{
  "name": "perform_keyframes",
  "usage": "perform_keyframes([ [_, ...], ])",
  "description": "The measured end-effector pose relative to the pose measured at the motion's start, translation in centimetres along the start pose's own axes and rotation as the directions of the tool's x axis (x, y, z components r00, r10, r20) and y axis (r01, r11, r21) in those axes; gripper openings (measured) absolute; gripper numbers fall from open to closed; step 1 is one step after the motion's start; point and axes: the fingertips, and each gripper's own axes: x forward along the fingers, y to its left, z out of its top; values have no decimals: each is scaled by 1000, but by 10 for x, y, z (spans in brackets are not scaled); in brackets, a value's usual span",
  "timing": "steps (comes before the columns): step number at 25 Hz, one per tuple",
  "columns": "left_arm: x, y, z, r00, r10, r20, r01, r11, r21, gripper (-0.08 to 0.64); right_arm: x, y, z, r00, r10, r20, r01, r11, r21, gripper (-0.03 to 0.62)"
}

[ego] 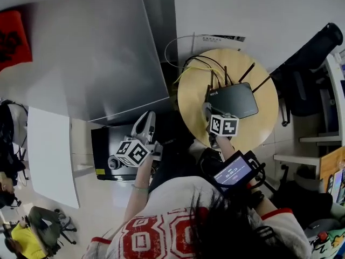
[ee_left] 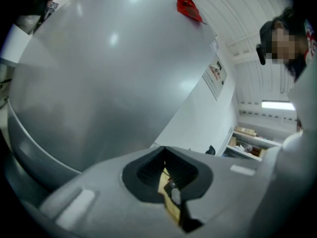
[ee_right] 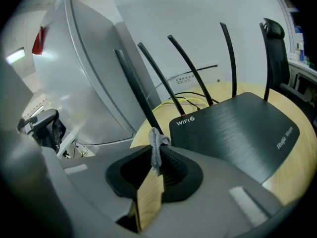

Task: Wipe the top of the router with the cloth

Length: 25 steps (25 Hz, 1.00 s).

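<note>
Two hand-held tools are shown from above, held out by a person [ego: 178,225] in a white shirt with red numerals, who has a small lit screen [ego: 234,172] strapped near the right forearm. The left tool [ego: 146,118] is raised off to the left, away from the work, and its own view shows the jaws pressed together with nothing between them. The right tool [ee_right: 154,155] reaches forward over the near edge of a round wooden surface [ego: 191,107], its jaws clamped on a thin grey cloth [ee_right: 157,147], a bunched strip of which pokes up past the jaw tips. Just beyond that strip is the near left corner of the router [ee_right: 237,128], a flat black box with brushed lines on top and white lettering. It lies roughly at the middle of the surface. The cloth appears to hover at that corner, but whether it touches the router cannot be made out. Four thin black antennas [ee_right: 190,68] stand up from the router's far edge, tilted at different angles. Behind them, yellow and black cables [ego: 197,66] loop across the back of the surface. A tall grey panel [ego: 97,47] stands to the left, and a black chair [ee_right: 272,38] stands at the far right.
</note>
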Motion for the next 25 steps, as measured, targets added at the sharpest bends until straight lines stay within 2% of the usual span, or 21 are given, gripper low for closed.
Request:
perform_keyframes([
  [2, 3, 1, 1, 1000, 1, -11, -1, 1000, -5, 0, 1, -3, -4, 1000, -23, -13, 23, 1000, 7, 43],
  [7, 4, 5, 2, 1000, 3, 1, -3, 1000, 5, 0, 8, 3, -14, 999, -17, -47, 17, 1000, 9, 43],
  [12, 17, -8, -9, 999, -35, -26, 35, 999, -3, 0, -6, 0, -23, 999, -15, -46, 16, 1000, 21, 43],
  [16, 25, -17, -12, 998, -31, -60, 30, 999, -11, 0, -10, -6, -30, 999, -12, -49, 13, 999, 31, 43],
  [25, 26, -25, -22, 998, -53, -31, 53, 998, -24, 0, -29, -11, -42, 998, 9, -61, -7, 1000, 21, 43],
])
